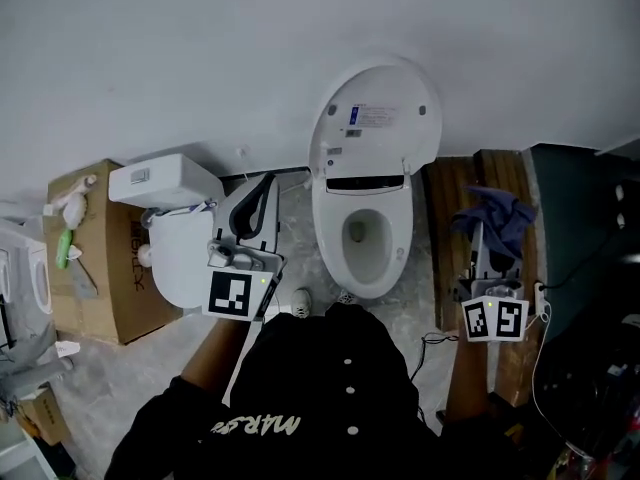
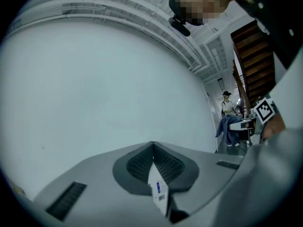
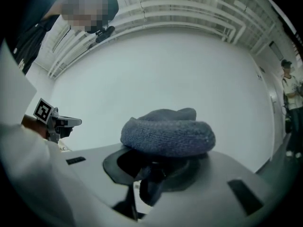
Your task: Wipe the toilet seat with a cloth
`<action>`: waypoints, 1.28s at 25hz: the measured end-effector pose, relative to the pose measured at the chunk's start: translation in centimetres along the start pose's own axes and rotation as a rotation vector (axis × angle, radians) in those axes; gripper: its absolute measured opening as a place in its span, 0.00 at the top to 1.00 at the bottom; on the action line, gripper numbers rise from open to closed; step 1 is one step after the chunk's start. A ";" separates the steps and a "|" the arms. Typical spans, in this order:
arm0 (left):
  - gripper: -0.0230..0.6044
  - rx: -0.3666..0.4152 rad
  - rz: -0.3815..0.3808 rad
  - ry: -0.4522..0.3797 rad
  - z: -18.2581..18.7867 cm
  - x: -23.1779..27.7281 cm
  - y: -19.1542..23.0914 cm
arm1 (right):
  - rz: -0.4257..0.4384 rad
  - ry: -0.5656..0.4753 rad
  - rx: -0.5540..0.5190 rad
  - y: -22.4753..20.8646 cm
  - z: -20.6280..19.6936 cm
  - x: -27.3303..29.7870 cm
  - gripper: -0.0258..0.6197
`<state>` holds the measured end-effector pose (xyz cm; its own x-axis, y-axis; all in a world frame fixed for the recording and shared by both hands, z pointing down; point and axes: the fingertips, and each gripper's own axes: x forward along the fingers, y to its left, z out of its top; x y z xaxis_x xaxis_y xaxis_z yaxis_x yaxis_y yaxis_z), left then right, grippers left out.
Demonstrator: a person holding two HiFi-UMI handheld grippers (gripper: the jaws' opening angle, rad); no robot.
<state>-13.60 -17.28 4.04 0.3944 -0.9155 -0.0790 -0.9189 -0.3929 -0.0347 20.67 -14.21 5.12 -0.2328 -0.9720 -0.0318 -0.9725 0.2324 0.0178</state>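
My left claw [image 1: 258,193] is clenched with nothing in it. In the left gripper view its two ribbed pads [image 2: 142,162] meet at the tips against a bare white wall [image 2: 94,89]. Through the small gap below the tips, at 6 o'clock, I see a sliver of white with a blue label.

My right claw [image 1: 492,236] is clamped on the cloth [image 1: 495,218]. The cloth is blue-grey and knitted. In the right gripper view it bunches in a thick roll [image 3: 168,131] over the tips, with a darker fold pinched between the jaws.

In the head view the toilet [image 1: 365,268] stands at 12 o'clock from my chest. Its lid [image 1: 375,118] is tipped up against the wall, and the toilet seat [image 1: 330,243] is down around the bowl. The cloth hangs well apart from the seat, at its 3 o'clock, above the wooden planks [image 1: 450,218] on the floor. My left claw is at the seat's 9 o'clock, just beside the bowl and not touching it.

Further out at 9 o'clock, a second white toilet [image 1: 170,248] with its lid shut sits against a cardboard box [image 1: 100,288].

Each claw shows in the other's view: the left at 9 o'clock in the right gripper view, the right with its cloth at 3 o'clock in the left gripper view.
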 end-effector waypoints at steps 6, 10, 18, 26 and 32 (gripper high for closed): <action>0.95 -0.019 0.045 -0.038 2.2 -1.6 2.5 | -0.021 -0.068 -0.032 0.4 2.8 -1.7 0.81; 0.95 -0.003 0.082 -0.051 2.7 -2.5 4.2 | -0.071 -0.090 0.002 -0.8 3.7 -2.8 0.81; 0.95 -0.011 0.148 -0.004 1.1 -4.2 6.6 | -0.138 -0.122 0.014 -2.6 3.8 -4.9 0.81; 0.95 0.030 0.149 -0.007 0.2 -4.9 6.9 | -0.168 -0.121 0.022 -3.1 3.2 -5.6 0.81; 0.95 0.044 0.131 -0.028 1.5 -4.2 5.8 | -0.155 -0.117 0.015 -2.8 3.1 -5.3 0.81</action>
<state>-20.60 -15.60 2.63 0.2712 -0.9558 -0.1136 -0.9620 -0.2651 -0.0658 24.63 -9.66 2.16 -0.0791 -0.9857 -0.1487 -0.9966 0.0816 -0.0109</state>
